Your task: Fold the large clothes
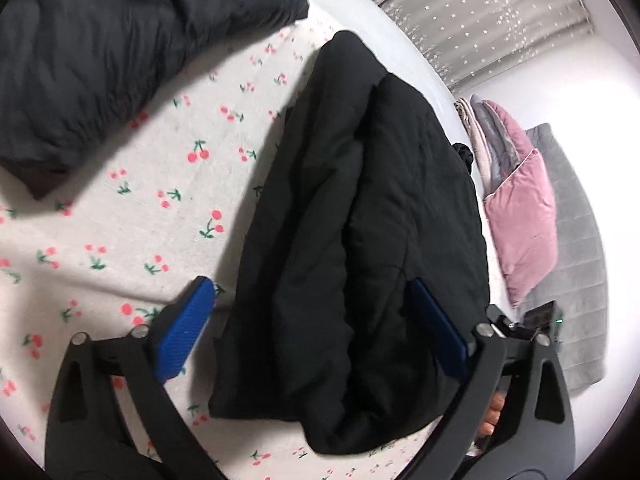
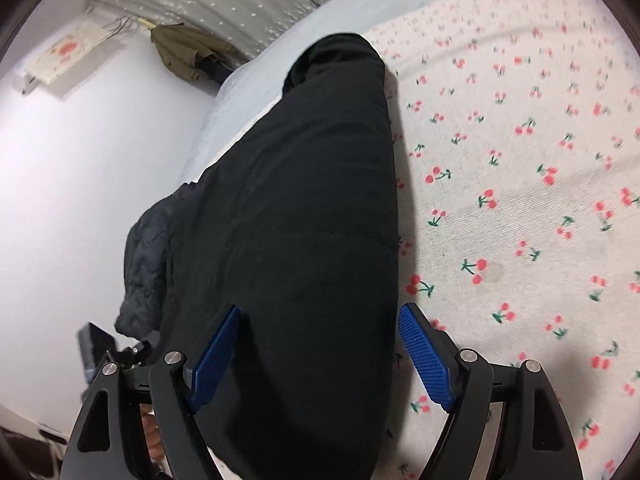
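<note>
On the left of the left wrist view a dark grey duvet (image 1: 120,52) is heaped on the cherry-print sheet (image 1: 160,208); right of it, the black padded coat (image 1: 360,220) lies folded into a long bundle near the bed's edge, with a pink cushion (image 1: 524,216) beyond. The left gripper (image 1: 316,332) stands wide open, its 2 blue pads straddling the near end of the bundle without pressing it. In the right wrist view the right gripper (image 2: 320,356) is likewise spread, holding nothing, its pads either side of the coat (image 2: 304,220). The bundle's long axis runs straight away from both grippers, so each faces an end rather than a flank; neither looks clearly nearer. The next fold probably means bringing one short end over along that axis.
</note>
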A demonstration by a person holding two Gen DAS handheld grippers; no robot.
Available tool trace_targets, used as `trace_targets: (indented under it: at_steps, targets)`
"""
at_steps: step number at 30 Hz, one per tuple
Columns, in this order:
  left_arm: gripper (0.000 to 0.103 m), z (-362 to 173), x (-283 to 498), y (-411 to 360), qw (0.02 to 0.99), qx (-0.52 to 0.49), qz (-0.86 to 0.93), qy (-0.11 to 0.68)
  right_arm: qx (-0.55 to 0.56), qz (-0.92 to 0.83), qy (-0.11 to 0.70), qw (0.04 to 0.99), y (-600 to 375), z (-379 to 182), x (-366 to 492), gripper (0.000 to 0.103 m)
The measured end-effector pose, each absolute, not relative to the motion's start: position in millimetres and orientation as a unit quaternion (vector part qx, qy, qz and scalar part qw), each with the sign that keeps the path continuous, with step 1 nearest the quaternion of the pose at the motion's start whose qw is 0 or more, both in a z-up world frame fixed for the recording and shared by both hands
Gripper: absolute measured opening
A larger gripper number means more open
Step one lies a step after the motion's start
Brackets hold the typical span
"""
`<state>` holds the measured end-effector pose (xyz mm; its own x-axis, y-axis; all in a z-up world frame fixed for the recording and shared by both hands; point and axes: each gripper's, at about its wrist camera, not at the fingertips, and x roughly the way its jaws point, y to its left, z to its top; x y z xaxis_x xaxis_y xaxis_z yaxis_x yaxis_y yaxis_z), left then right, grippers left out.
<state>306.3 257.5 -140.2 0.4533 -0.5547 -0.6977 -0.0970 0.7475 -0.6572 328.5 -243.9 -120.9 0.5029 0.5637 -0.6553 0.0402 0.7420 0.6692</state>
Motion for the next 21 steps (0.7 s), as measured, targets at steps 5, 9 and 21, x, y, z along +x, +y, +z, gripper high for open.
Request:
trace_targets:
  at_steps: [5, 9, 21]
  targets:
    - [0.102, -145.0, 313.9, 245.7, 0.782, -0.321, -0.167, 0.507, 0.35, 0.177, 0.478, 0.786, -245.1, -137.1, 337.6, 0.089]
    - [0.102, -145.9, 321.7, 236.8, 0.784, -0.308, -0.173, 0.51, 0.37, 0.189, 0.471, 0.778, -245.9, -148.0, 341.1, 0.092]
    - [0.056, -136.0, 321.4, 225.6, 0.806, -0.287, -0.179, 0.485, 0.284, 0.181, 0.474, 0.814, -217.0, -129.0, 346.5, 0.071]
